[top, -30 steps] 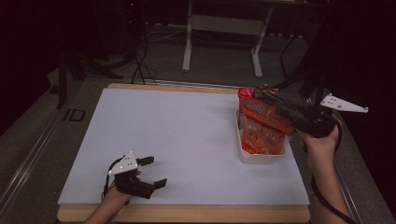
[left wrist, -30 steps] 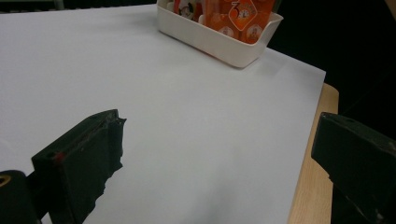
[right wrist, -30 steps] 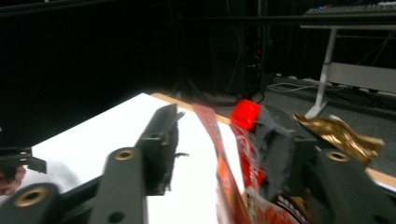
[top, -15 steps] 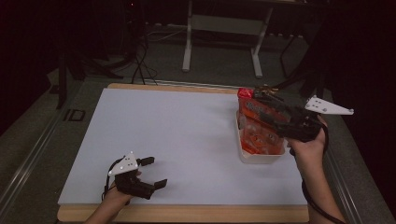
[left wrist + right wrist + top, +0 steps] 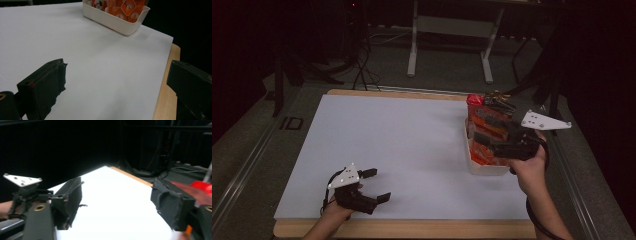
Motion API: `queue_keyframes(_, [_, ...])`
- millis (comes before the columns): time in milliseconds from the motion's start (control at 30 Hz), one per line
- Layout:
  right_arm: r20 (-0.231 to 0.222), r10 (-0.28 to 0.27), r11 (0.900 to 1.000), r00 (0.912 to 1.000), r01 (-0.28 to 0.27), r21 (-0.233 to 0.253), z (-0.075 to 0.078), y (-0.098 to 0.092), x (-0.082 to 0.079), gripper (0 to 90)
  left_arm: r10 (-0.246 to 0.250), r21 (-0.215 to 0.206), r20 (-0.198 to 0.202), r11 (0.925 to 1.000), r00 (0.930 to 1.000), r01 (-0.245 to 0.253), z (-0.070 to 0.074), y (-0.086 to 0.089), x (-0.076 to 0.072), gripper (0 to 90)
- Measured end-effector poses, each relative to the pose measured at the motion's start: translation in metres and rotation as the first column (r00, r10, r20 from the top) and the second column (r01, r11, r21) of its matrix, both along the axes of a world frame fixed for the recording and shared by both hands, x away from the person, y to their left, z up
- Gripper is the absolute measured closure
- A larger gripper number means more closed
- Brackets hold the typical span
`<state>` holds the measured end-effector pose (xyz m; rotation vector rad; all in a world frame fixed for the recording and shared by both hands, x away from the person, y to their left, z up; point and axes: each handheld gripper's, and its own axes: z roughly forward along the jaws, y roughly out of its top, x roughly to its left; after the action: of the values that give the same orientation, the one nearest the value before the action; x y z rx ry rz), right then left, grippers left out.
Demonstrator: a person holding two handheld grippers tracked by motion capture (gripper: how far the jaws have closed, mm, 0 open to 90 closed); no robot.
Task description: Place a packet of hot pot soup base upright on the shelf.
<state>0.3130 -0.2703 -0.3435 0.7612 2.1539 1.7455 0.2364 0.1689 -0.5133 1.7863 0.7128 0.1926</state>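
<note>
White tray near the right edge of the desk, packed with upright orange-and-red snack packets; one red-topped packet stands at the far end, higher than the rest. In the left gripper view the same tray sits at the far corner of the white sheet, orange packets showing above its rim. Right gripper hangs over the tray, grey three-cornered plate on top, the person's hand behind it at the near right. Its own view shows the jaws spread wide, nothing between them, looking out across the white desk top, with something red and blurred just behind the right-hand jaw, probably the packets. Change over the last second: the right gripper and hand have drawn in from the far right edge, coming lower and nearer along the tray, so the hand now sits close to the tray's near end. The packets look unmoved. Reads to me as a lining-up over the packets with jaws open, a grasp not yet made; whether a jaw touches a packet I cannot tell. Left gripper rests near the front left of the desk, well apart from the tray, jaws spread and empty, in the same spot as a second ago. It seems idle for this step. Dark floor and a pale stand beyond the desk.
</note>
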Motion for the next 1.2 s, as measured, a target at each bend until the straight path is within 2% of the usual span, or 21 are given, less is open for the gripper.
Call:
queue_keyframes(67, [-0.013,0.018,1.000,0.9997,-0.018,-0.005,-0.006,0.005,-0.003,11.7,-0.001,0.000,0.001,1.0000,1.0000,0.001,0.000,0.000,0.000,2.4])
queue_keyframes(367, [-0.050,0.076,0.996,0.9959,-0.078,-0.038,-0.033,0.018,-0.009,11.5,-0.002,-0.003,0.006,1.0000,1.0000,0.002,0.001,0.000,-0.001,2.4])
queue_keyframes(533, [-0.045,0.070,0.994,0.9965,-0.074,-0.079,-0.051,0.024,-0.013,11.6,-0.002,0.000,0.009,1.0000,1.0000,0.002,0.002,0.000,-0.001,2.4])
queue_keyframes(800, [-0.110,0.088,0.991,0.9900,-0.098,-0.088,-0.081,0.025,-0.016,11.7,-0.001,0.006,0.019,1.0000,0.9998,0.001,0.002,0.000,-0.002,2.4])
queue_keyframes(1000, [-0.128,0.095,0.990,0.9871,-0.108,-0.096,-0.093,0.024,-0.019,11.7,-0.001,0.004,0.020,1.0000,0.9998,0.001,0.003,0.000,-0.002,2.4])
queue_keyframes(1200, [-0.144,0.094,0.985,0.9851,-0.113,-0.131,-0.108,0.022,-0.026,12.9,-0.001,0.005,0.025,1.0000,0.9997,0.001,0.003,0.000,-0.003,2.4])
